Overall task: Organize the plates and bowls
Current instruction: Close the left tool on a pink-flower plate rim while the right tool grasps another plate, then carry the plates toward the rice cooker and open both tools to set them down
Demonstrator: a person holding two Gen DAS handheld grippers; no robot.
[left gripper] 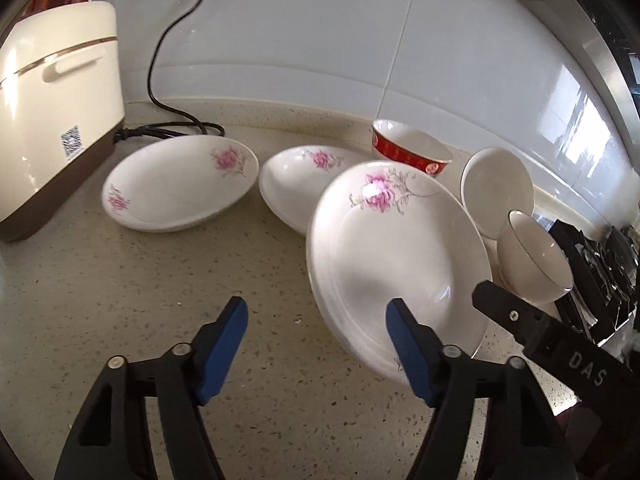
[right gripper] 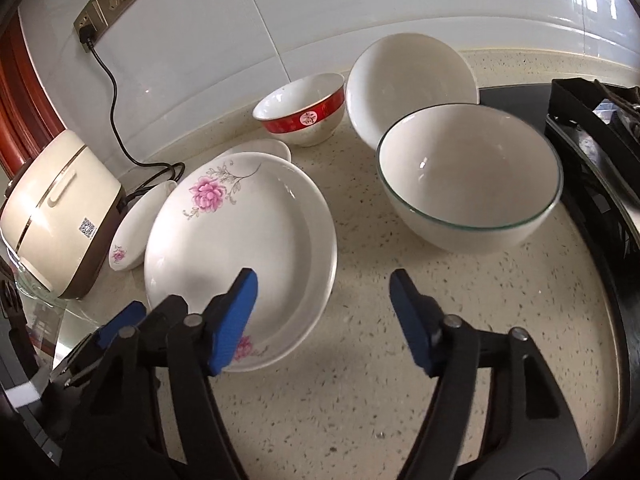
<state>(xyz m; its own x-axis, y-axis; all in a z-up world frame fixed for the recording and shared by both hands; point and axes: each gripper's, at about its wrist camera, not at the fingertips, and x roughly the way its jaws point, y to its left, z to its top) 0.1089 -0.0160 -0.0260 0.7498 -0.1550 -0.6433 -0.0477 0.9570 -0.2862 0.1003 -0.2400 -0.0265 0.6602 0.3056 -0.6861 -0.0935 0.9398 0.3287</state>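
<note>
Speckled beige stone forms the countertop (right gripper: 352,380) on which everything is set. A cream rice cooker (left gripper: 56,120) is seen at its left end. A stack of flowered plates (right gripper: 240,256) lies in the middle, with two more flowered plates (left gripper: 180,188) behind it. A green-rimmed bowl (right gripper: 468,176), a plain white bowl (right gripper: 408,80) and a red-banded bowl (right gripper: 300,108) are grouped to the right. The left gripper (left gripper: 316,320) and right gripper (right gripper: 324,292) are held with jaws spread, nothing pinched; one inner finger of each overlaps the stack's near rim.
</note>
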